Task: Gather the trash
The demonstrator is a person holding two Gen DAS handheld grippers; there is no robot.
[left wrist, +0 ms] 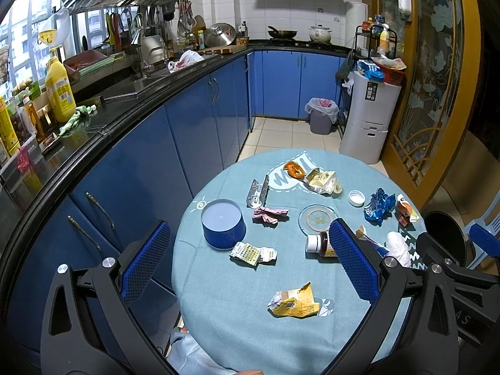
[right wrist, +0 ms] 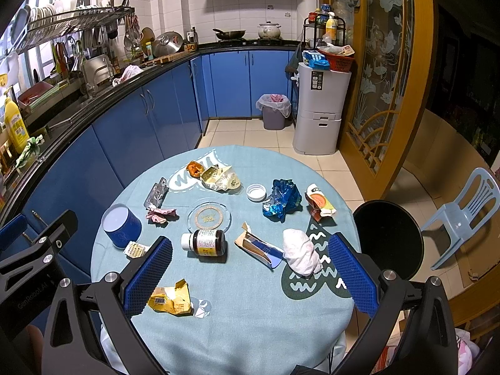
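Right wrist view shows a crumpled yellow paper wrapper (right wrist: 170, 300) on the round blue desk (right wrist: 250, 328); both grippers' jaws are wide apart, holding nothing.

Scattered trash on the round surface (right wrist: 250, 328): a crumpled yellow wrapper (right wrist: 170, 300) nearest the front edge, a brown bottle (right wrist: 207, 242) lying on its side, a wadded white tissue (right wrist: 300, 251), a crumpled blue foil wrapper (right wrist: 281, 200), and a white cap (right wrist: 256, 192) lying open side up.
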